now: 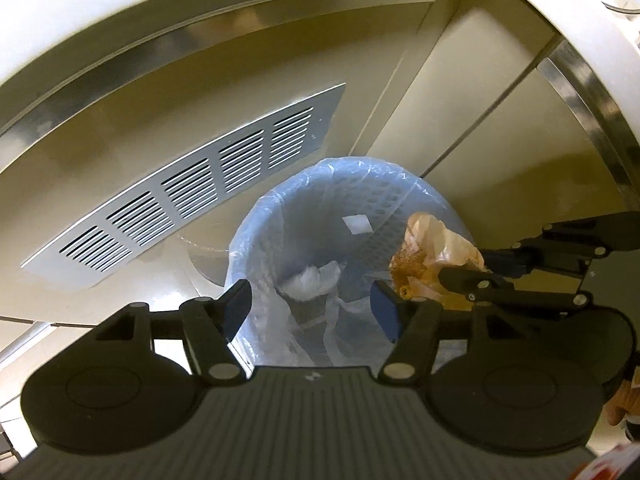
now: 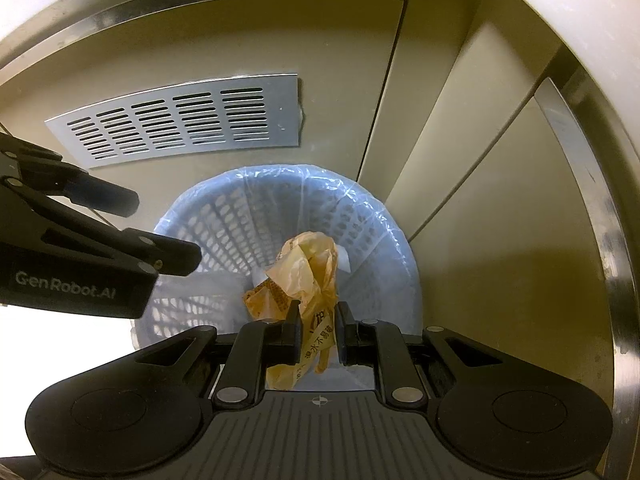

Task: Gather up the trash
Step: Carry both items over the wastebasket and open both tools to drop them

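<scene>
Two tools: my right tool (image 2: 318,330) pinches a light, crinkly orange wrapper (image 2: 308,268) near its tail; left tool (image 1: 310,306) gapes empty above the basket's (image 1: 256,236) six o'clock rim, probably.

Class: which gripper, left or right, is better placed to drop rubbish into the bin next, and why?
Right. The right gripper is shut on the orange wrapper directly above the bin; the left gripper is open and empty.

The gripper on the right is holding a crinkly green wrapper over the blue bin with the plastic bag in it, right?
Not quite: the wrapper is orange-yellow, not green. The right wrist view shows it pinched in the right gripper. The rest holds: it hangs over the blue bin, which is lined with a clear plastic bag.
</scene>
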A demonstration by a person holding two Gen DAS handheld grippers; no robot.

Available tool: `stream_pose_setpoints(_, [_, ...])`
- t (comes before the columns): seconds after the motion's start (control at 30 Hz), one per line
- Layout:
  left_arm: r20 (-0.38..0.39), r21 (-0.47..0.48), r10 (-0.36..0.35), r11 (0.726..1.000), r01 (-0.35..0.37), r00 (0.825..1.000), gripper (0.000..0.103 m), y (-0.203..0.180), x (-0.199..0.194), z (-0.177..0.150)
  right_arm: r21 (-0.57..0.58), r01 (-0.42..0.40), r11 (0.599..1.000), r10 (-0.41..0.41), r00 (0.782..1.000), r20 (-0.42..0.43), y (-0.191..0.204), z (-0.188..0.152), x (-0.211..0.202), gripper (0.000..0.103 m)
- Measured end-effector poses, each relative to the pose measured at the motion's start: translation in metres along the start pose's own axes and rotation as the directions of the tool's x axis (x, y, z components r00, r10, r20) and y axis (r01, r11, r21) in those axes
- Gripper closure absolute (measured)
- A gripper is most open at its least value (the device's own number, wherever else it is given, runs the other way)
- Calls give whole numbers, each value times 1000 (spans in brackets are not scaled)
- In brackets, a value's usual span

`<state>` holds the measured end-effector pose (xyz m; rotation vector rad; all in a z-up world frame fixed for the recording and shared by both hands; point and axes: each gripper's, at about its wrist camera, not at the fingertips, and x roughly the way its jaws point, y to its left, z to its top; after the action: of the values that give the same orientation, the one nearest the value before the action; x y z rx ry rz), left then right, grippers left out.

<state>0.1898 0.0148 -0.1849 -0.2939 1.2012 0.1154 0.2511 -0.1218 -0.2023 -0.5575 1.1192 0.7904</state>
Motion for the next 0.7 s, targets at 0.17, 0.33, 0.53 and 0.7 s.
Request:
stream_pose_setpoints(0.17, [4,-11,9,1000,-9,1000,41,5,-6,-4,8,-14,1000,14,1000,-8,0,2,1,79])
stream_pose_setpoints(0.33, [11,-19,24,1000,-23,1000,41,9,-11,-10,14,-6,1000,6,1000,10,1,2,-2,35])
stream_pose_setpoints(0.53, [28,-30,30,999,-29,999,41,14,-19,-13,4,-8,1000,8,1000,24,3,3,-10,35])
stream_pose_setpoints(0.7, [70,-30,24,999,-22,997,41,15,-35,-12,-7,-19,1000,19,998,63,6,8,-27,35])
